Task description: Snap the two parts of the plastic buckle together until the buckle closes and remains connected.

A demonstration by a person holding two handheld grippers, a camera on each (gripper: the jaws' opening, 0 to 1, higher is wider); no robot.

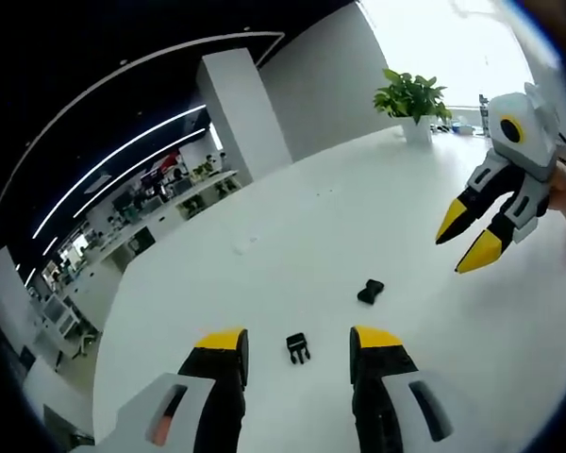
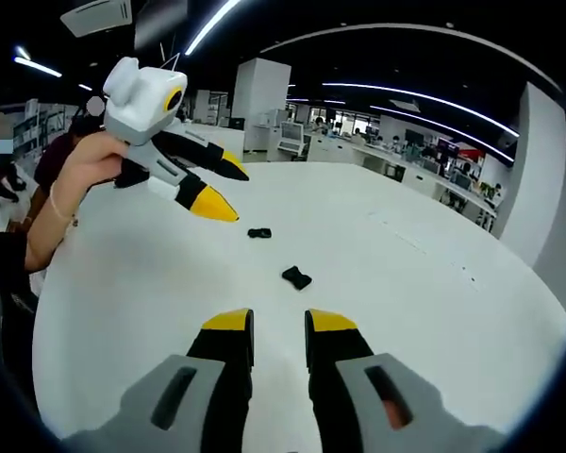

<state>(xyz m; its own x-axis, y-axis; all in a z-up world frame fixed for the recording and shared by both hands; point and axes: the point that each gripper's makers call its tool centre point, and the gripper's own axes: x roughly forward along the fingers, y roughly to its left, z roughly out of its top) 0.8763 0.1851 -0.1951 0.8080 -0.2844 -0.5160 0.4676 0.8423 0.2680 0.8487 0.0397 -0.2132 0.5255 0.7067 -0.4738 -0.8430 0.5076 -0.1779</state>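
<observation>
- In the left gripper view, the left gripper hangs above the white worktop with its yellow-tipped jaws set wide apart and nothing between them.
- The pronged buckle part lies flat on the worktop directly ahead of the left gripper, in line with the gap between its jaws, a little nearer the right jaw than the left; whether it is level with the tips or beyond them cannot be told.
- The other buckle part lies further ahead and off to the right of the left gripper, apart from the pronged buckle part, so the two halves are not joined.
- The right gripper shows at the upper right of that view, lifted off the worktop, its jaws slightly parted and holding nothing.
- In the right gripper view, the right gripper has its jaws close together with a narrow gap, empty.
- One buckle part lies on the worktop just ahead of the right gripper; the second lies further ahead, separate from it.
- The left gripper appears at the upper left there, held in a hand, raised above the worktop with jaws parted.
- A potted plant stands at the far edge of the worktop, well beyond both grippers.
</observation>
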